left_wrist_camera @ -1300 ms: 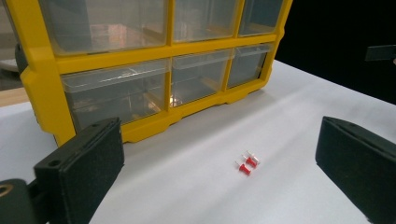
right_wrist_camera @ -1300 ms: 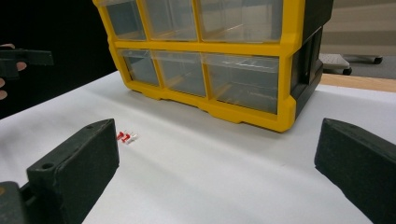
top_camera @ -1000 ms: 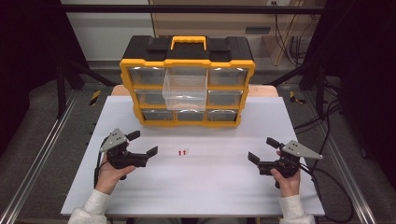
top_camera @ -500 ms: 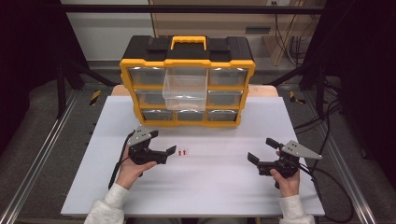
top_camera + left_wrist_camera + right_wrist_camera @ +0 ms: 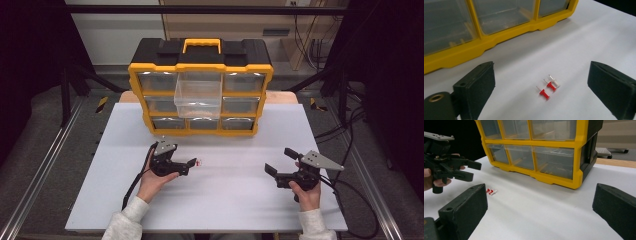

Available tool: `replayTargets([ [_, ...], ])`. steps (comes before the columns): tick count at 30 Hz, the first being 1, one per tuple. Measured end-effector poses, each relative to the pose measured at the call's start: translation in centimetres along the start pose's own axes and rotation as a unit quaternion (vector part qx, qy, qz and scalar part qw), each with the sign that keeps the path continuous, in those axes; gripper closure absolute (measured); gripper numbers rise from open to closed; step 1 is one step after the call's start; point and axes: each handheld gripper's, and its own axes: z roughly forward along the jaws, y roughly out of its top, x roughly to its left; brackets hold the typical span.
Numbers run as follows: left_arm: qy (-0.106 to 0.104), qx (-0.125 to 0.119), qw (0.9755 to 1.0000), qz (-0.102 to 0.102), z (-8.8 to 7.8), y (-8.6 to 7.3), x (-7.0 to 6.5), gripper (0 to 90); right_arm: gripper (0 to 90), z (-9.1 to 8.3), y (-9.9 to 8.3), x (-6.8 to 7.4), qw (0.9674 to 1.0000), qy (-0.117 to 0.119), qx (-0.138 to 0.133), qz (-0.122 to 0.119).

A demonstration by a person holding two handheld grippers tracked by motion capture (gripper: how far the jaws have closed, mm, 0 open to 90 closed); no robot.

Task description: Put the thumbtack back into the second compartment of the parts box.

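On the white table (image 5: 220, 200), 3 tiny pushpins (image 5: 548, 86) lie between the left gripper (image 5: 191, 167)'s spread, closing fingers (image 5: 475, 85).

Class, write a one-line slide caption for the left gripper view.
Open left gripper frames three push pins, two red and one white, lying on the white table before a yellow drawer organiser.

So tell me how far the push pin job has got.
Done: one clear drawer is pulled out of the yellow organizer. In hand: the left tool has closed in on the three push pins, jaws just narrowing, nothing gripped. Left: picking up every pin. The right tool waits open.
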Motion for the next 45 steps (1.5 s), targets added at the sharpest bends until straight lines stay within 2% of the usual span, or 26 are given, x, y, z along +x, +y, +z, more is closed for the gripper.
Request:
replayTargets([
  [10, 0.018, 0.044, 0.9988, -0.015, 1.6, -1.0, -0.4, 20.9, 0.3, 0.1, 0.0, 0.0, 1.0, 0.0, 0.004, -0.001],
  [20, 0.038, 0.065, 0.9969, -0.021, 2.2, -1.4, -1.1, 37.6, 0.3, 0.2, -0.1, 0.0, 1.0, 0.001, 0.005, 0.0],
  [22, 0.039, 0.068, 0.9966, -0.026, 2.3, -1.5, -1.2, 42.4, 0.3, 0.2, -0.1, 0.0, 1.0, 0.001, 0.006, 0.0],
  [23, 0.038, 0.069, 0.9965, -0.027, 2.3, -1.5, -1.2, 48.4, 0.3, 0.2, -0.1, 0.0, 1.0, 0.001, 0.006, 0.0],
  [26, 0.036, 0.071, 0.9964, -0.031, 2.4, -1.5, -1.3, 54.6, 0.3, 0.2, -0.1, 0.0, 1.0, 0.001, 0.006, 0.001],
  [33, 0.038, 0.081, 0.9953, -0.038, 2.7, -1.6, -1.4, 64.2, 0.3, 0.2, -0.1, 0.0, 1.0, 0.0, 0.007, 0.001],
  [45, 0.05, 0.084, 0.995, -0.019, 2.9, -1.6, -2.0, 77.0, 0.3, 0.2, -0.1, 0.0, 1.0, 0.001, 0.008, 0.001],
])
